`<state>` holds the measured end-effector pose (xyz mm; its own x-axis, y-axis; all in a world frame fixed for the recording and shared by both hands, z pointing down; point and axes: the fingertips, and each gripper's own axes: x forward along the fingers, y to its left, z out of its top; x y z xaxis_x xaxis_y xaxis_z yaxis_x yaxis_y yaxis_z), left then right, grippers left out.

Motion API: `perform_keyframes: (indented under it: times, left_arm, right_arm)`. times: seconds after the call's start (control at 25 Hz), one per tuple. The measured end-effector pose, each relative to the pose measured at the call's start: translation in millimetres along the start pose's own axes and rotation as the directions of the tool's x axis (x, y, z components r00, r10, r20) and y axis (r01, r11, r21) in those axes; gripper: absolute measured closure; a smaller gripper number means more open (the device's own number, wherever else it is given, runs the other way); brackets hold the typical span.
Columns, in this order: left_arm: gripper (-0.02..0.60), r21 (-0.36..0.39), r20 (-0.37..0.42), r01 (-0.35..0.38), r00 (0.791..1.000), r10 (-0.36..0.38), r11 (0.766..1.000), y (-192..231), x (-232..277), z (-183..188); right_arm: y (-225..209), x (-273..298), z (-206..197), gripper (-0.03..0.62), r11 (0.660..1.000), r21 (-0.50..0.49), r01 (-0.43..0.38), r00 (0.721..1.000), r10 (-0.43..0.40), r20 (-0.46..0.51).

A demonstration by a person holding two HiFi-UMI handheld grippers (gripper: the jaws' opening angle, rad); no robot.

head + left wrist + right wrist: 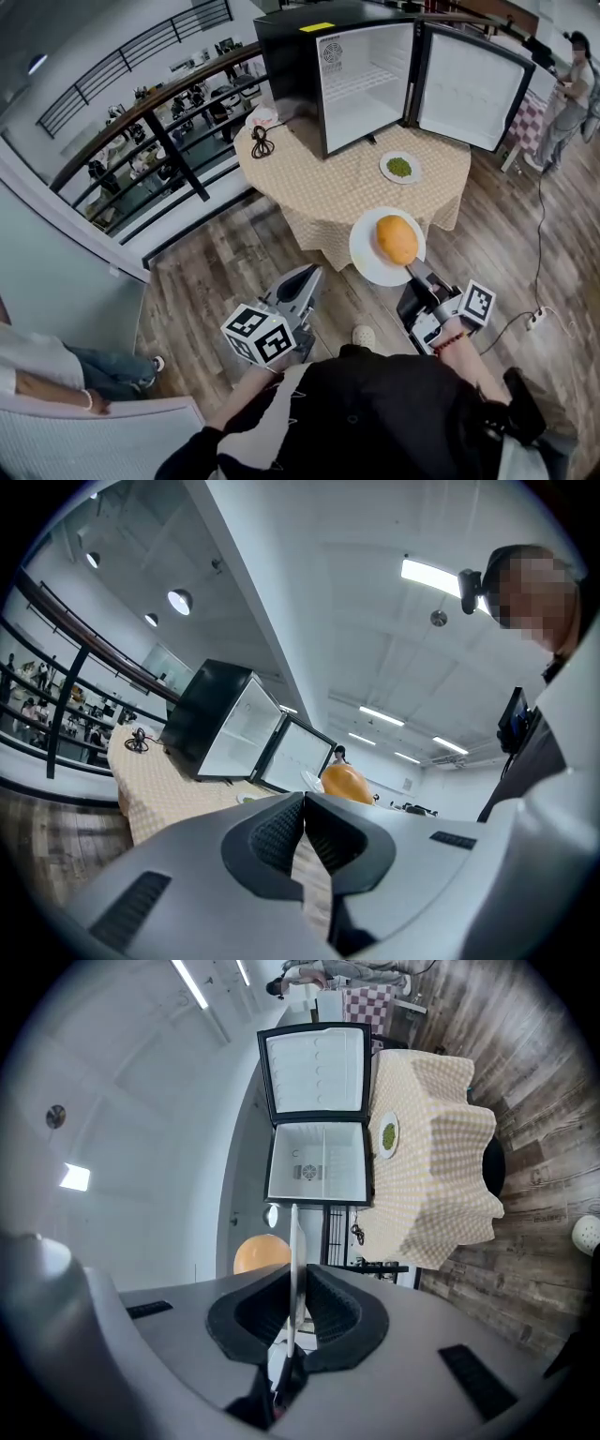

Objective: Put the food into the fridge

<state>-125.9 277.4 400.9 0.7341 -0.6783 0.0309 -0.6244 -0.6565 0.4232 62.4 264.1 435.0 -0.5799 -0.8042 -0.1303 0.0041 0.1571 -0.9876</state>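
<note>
Plated food held in the air, on its way to the open fridge.
Head view: the right gripper point(413, 273) carries a round white plate point(362, 251) bearing an orange rounded food lump point(397, 239) near the checked-cloth table point(319, 192); it should travel level into the black mini fridge point(286, 56). Left gripper view: the left gripper point(302, 829) is closed and empty. Right gripper view: its jaws pinch the plate's rim.

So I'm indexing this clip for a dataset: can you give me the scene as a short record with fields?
fridge: on the table, door open
right gripper: shut on the rim of the white plate, short of the table
white plate load: one orange food
left gripper: shut, empty
small plate: on the table before the fridge, holds green food
</note>
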Motion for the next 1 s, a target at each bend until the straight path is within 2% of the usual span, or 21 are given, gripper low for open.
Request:
perform_keyframes:
  times: [0.24,0.44,0.64,0.76,1.0]
  left_arm:
    - [0.568,0.013,0.041,-0.012,0.999,0.011,1.0,18.2,40.3,31.3]
    - [0.568,0.018,0.051,-0.019,0.999,0.018,1.0,39.5,90.7,52.3]
    - [0.568,0.042,0.08,-0.004,0.997,0.001,0.999,45.9,109.1,63.3]
    - [0.568,0.06,0.093,0.004,0.996,-0.009,0.998,52.7,132.1,74.2]
    - [0.568,0.063,0.084,0.018,0.996,-0.023,0.998,65.5,180.3,83.3]
  right_arm:
    - [10.7,38.3,41.9,0.554,0.999,-0.01,-0.03,0.999,0.03,-0.022]
    - [10.0,79.1,95.6,0.554,0.999,-0.013,-0.038,0.999,0.037,-0.03]
    - [18.3,94.7,113.6,0.554,0.997,-0.045,-0.068,0.997,0.066,-0.041]
    - [20.1,104.5,137.6,0.554,0.995,-0.055,-0.079,0.997,0.078,-0.029]
    - [17.6,126.7,176.5,0.554,0.995,-0.064,-0.082,0.996,0.08,-0.034]
